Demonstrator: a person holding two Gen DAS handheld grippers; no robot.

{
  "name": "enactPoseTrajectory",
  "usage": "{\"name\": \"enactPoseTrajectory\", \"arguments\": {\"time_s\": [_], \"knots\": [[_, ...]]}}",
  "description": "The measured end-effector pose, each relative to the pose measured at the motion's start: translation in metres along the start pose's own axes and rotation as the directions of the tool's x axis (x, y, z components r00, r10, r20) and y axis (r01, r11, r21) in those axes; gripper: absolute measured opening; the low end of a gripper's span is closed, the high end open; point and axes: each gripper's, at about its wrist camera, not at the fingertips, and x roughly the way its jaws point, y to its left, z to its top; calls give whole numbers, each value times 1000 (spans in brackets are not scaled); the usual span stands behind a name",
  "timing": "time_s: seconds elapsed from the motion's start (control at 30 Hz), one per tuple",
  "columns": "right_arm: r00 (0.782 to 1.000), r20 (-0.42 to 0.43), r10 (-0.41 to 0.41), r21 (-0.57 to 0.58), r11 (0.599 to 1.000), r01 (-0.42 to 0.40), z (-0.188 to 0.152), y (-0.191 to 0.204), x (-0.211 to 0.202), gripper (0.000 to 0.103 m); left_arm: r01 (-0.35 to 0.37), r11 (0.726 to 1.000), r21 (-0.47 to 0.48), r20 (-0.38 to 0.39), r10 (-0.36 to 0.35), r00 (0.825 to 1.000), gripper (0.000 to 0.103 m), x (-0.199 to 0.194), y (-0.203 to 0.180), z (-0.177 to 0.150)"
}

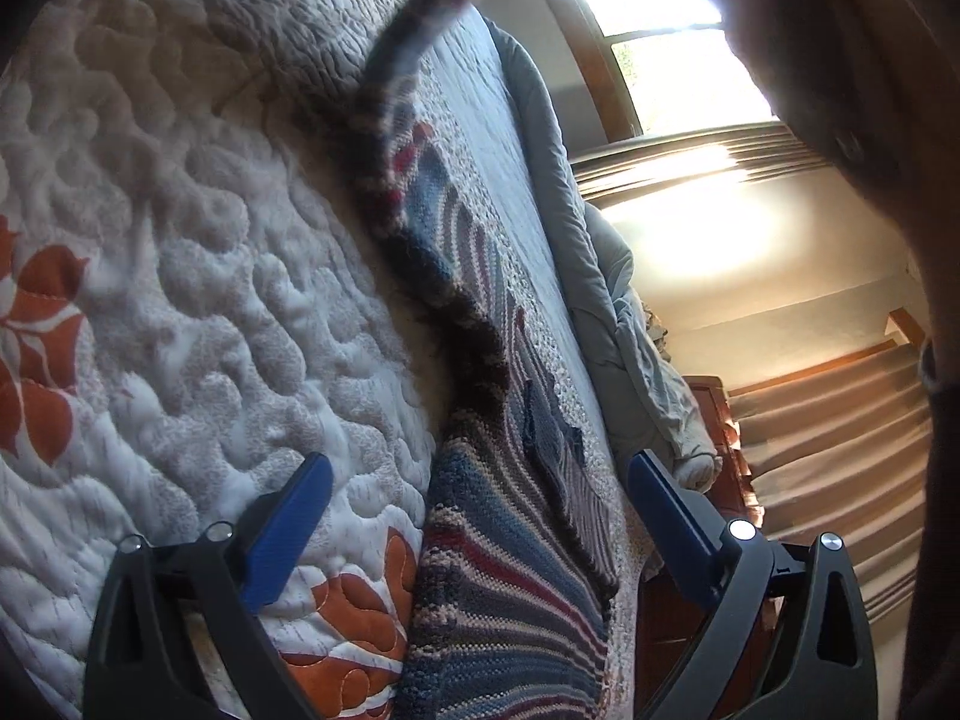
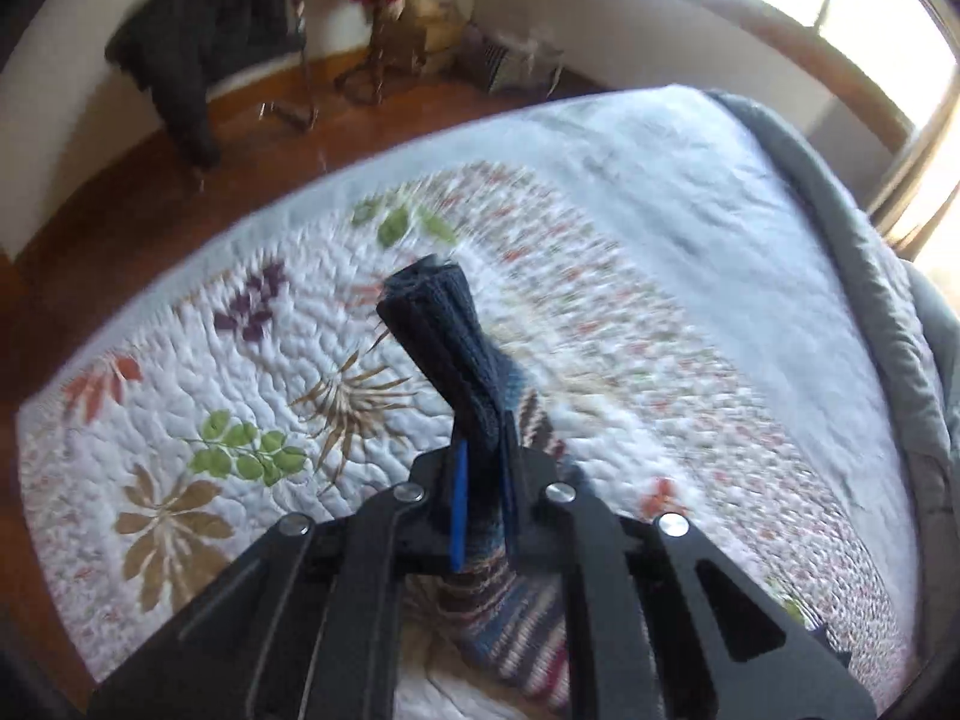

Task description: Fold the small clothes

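Observation:
A striped knitted sock (image 1: pixel 510 588) in blue, red and cream lies on the white floral quilt (image 1: pixel 198 312), with one end lifted up and away toward the top of the left wrist view. My left gripper (image 1: pixel 480 516) is open, its blue fingers (image 1: pixel 288 534) on either side of the sock's lower end, not touching it. My right gripper (image 2: pixel 483 498) is shut on the sock's dark blue cuff (image 2: pixel 450 348), which sticks out past the fingers, and holds it above the quilt (image 2: pixel 240 396). The striped body (image 2: pixel 510 618) hangs below.
A grey duvet (image 1: pixel 576 252) is bunched along the bed's far edge, also in the right wrist view (image 2: pixel 870 276). Beyond the bed are a wooden floor (image 2: pixel 150 180), a chair draped with dark clothes (image 2: pixel 198 42) and bright windows (image 1: pixel 672 60).

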Motion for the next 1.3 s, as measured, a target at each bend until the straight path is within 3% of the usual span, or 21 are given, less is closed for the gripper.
{"name": "enactPoseTrajectory", "arguments": {"time_s": [0.17,0.37,0.53,0.63,0.87,0.97,1.0,1.1,1.2,1.3], "knots": [[990,129,-48,162,986,27,-37,-93,-103,8,52,997,-52,26,-51,998,99,-9,6,5],[978,173,-117,373,927,45,-134,-209,-171,8,62,998,5,27,-62,998,99,-7,-6,-1],[982,147,-121,560,829,19,-229,-285,-172,8,77,995,61,11,-78,997,99,1,-22,-8],[986,125,-111,670,742,-2,-301,-329,-156,8,79,993,83,-3,-79,997,99,8,-30,-16],[997,81,-1,857,511,-69,-462,-372,-86,9,123,982,142,-78,-113,991,99,37,-56,-37],[990,126,65,895,424,-142,-507,-371,-71,21,162,972,170,-143,-138,980,99,51,-69,-50],[986,143,85,903,396,-165,-521,-370,-70,33,162,968,192,-160,-132,978,99,55,-74,-54],[970,208,122,897,372,-239,-541,-370,-79,34,158,961,227,-189,-116,975,99,67,-82,-64],[956,263,132,899,327,-292,-548,-381,-96,52,184,967,174,-208,-147,967,99,82,-85,-62],[945,290,151,895,307,-324,-546,-400,-101,53,160,983,95,-217,-136,967,99,105,-78,-46]]}}
